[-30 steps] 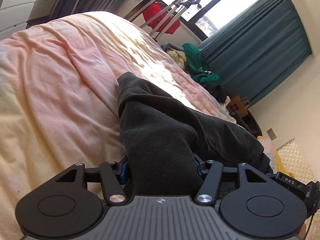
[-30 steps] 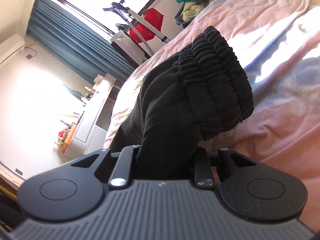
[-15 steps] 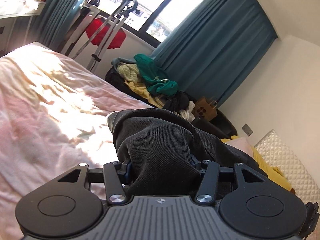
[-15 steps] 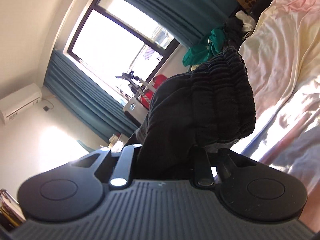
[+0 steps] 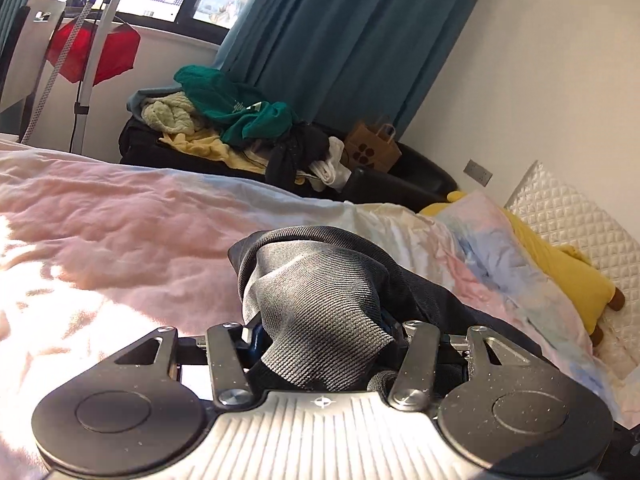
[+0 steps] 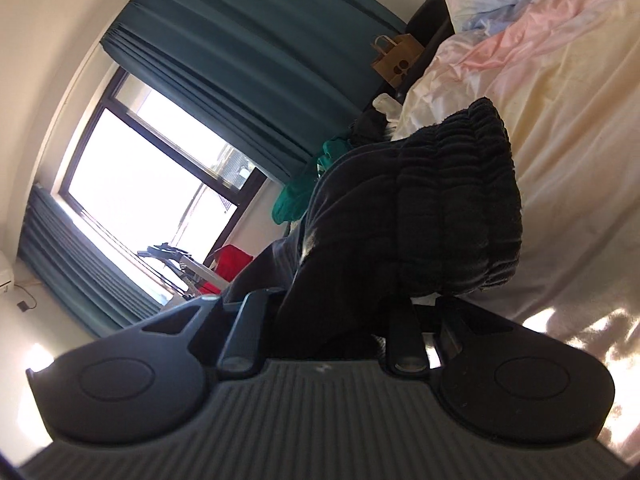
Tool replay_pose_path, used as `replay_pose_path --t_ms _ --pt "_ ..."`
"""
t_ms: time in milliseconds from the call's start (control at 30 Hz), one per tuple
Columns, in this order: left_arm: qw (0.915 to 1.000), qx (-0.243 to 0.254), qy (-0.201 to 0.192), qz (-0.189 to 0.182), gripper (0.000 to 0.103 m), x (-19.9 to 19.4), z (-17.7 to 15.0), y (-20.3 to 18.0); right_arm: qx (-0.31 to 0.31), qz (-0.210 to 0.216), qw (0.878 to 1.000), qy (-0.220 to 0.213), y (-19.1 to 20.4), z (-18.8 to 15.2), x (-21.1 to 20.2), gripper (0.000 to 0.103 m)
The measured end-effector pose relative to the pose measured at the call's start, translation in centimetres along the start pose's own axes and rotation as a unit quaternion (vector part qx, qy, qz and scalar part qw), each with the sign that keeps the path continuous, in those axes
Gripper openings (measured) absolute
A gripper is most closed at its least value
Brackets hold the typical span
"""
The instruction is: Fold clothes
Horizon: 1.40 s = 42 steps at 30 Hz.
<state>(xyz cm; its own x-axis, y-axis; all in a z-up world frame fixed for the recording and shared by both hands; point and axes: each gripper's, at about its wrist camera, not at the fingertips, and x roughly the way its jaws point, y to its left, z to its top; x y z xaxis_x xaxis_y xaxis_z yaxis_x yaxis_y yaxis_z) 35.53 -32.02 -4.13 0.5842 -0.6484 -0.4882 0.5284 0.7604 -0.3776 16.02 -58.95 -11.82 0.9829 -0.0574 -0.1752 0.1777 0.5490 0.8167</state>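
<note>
Left wrist view: your left gripper [image 5: 324,336] is clamping a bunched fold of the dark ribbed trousers [image 5: 320,300], lifting it over the pink duvet [image 5: 120,220]. Right wrist view: your right gripper [image 6: 336,320] is pinching the trousers' elastic waistband [image 6: 460,208], which is bulging above the jaws, over the duvet.

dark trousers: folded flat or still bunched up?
Bunched, not folded: the dark ribbed trousers bulge from the left gripper, and their gathered elastic waistband from the right gripper.
</note>
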Motion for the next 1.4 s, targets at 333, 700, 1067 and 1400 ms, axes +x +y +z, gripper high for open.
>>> replay_pose_path --t_ms 333,700,1067,1400 --pt "0.9975 0.036 0.055 0.027 0.071 2.1 -4.2 4.3 0.080 -0.063 0.992 0.079 -4.3 -3.7 0.2 0.039" --pt "0.9871 0.122 0.077 0.069 0.089 -8.0 -3.8 -1.3 -0.017 -0.181 0.982 0.047 3.4 -4.2 -8.1 0.047" --pt "0.9798 0.191 -0.011 0.059 0.103 -23.3 -6.9 -8.1 -0.185 -0.149 0.971 -0.014 12.9 -5.9 -18.1 0.047" --pt "0.9731 0.211 -0.069 0.063 0.103 -32.6 -11.4 -10.9 -0.251 -0.140 0.957 -0.036 16.7 -8.9 -22.0 0.086"
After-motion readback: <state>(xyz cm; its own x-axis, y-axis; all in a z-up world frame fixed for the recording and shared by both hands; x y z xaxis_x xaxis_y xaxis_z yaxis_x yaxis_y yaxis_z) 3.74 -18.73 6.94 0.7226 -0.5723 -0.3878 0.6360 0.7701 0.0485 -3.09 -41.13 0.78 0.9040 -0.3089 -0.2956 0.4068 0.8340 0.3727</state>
